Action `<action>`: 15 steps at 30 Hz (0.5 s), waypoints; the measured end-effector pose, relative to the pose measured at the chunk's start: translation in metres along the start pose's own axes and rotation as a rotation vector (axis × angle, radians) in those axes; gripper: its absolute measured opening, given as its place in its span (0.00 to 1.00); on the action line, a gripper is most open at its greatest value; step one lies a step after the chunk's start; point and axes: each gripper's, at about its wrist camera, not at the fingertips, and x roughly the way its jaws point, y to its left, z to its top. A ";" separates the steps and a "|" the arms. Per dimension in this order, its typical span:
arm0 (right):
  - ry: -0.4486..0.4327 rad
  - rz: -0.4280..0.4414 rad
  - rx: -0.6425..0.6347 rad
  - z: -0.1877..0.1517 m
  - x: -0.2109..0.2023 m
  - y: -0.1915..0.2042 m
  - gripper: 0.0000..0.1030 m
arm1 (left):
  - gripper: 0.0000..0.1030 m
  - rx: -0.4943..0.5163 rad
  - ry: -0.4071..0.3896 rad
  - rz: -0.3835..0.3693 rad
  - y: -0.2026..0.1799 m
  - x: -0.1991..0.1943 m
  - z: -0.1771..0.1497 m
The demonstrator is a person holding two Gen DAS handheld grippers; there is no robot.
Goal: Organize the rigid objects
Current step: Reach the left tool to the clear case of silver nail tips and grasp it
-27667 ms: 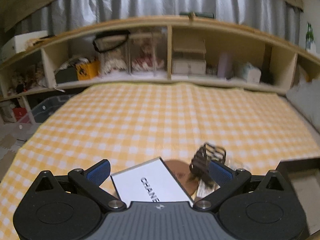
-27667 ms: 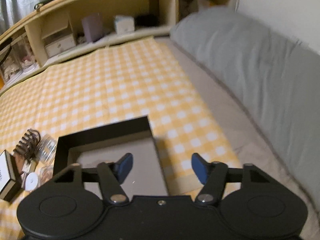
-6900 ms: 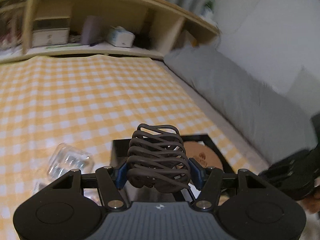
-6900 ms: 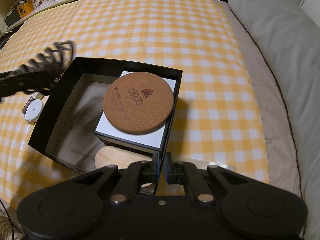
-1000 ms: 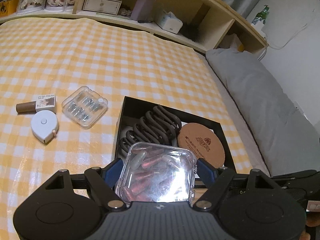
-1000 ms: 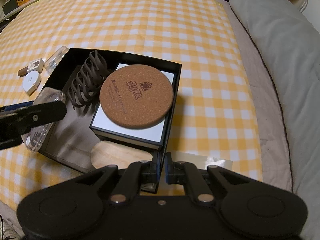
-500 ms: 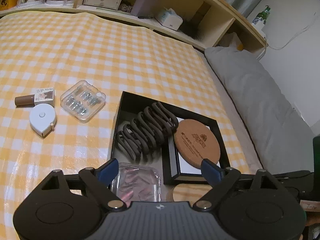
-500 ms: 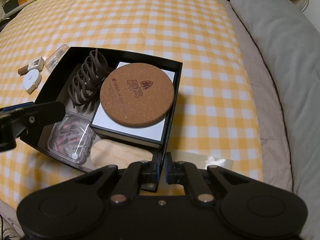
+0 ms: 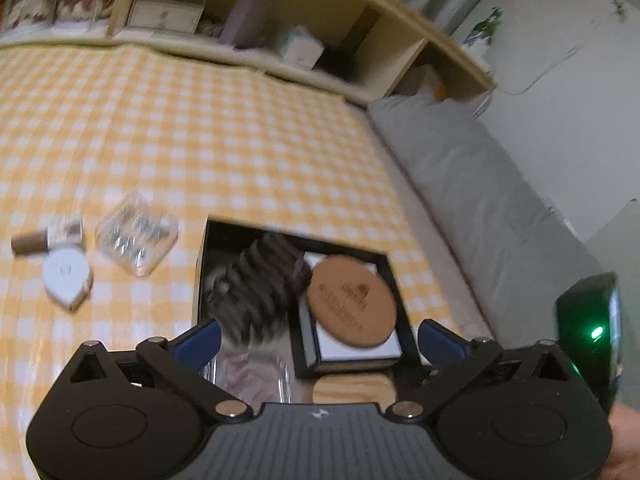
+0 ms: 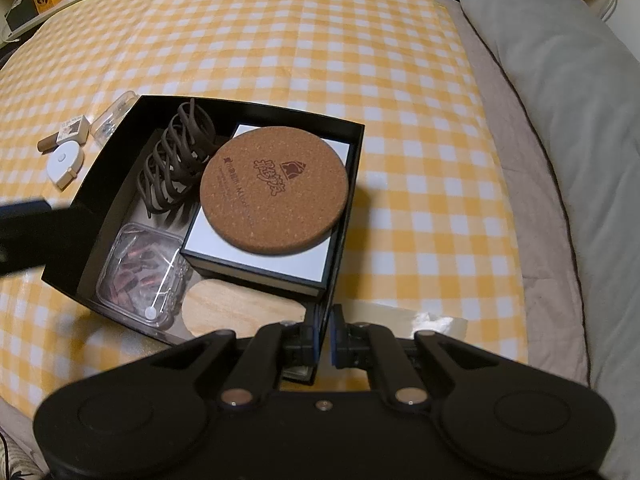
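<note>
Right wrist view: clear plastic case of reddish press-on nails (image 10: 140,276) is lying in the near-left corner of the open black cardboard box (image 10: 256,108), touching the pale round wooden disc (image 10: 236,308) beside it. Brown ribbed hair claw (image 10: 176,160) is sitting behind it along the left wall; round cork coaster (image 10: 274,196) is resting on the white-topped black-sided box (image 10: 256,256) filling the right half.

Left gripper (image 9: 318,338) is opening its jaws, now spread wide, nothing between them; the nail case is sitting below, released. Right gripper (image 10: 323,340) is clenching the near wall of the black box, pinning it in place.

Step in hand, as I read it: drop-off of the nail case is finishing, and the left hand is clearing the box.

Left on the yellow-and-white checked bedcover (image 10: 400,92), well left of the box: second clear plastic case with small silvery items (image 9: 136,234), white teardrop-shaped tape measure (image 9: 66,276), small brown bottle with white label (image 9: 44,236).

Next move likely calls for:
- swinging the left gripper over to the nearest one, the second clear case
- grasping it across its short sides
- finding a gap, since free floor space in the box is getting tight
- keeping the right grip on the wall so the box isn't sliding

Left view is motion-blurred, so fine detail is unclear.
</note>
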 end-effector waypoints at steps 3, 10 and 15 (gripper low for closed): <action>0.000 0.002 -0.001 0.000 0.000 0.000 0.05 | 1.00 0.026 -0.051 0.002 0.006 -0.006 0.013; 0.002 0.000 -0.010 -0.001 0.000 0.001 0.05 | 1.00 0.061 -0.108 0.045 0.043 0.003 0.034; -0.001 0.007 -0.007 -0.002 0.000 0.001 0.05 | 1.00 0.122 -0.099 0.103 0.077 0.023 0.040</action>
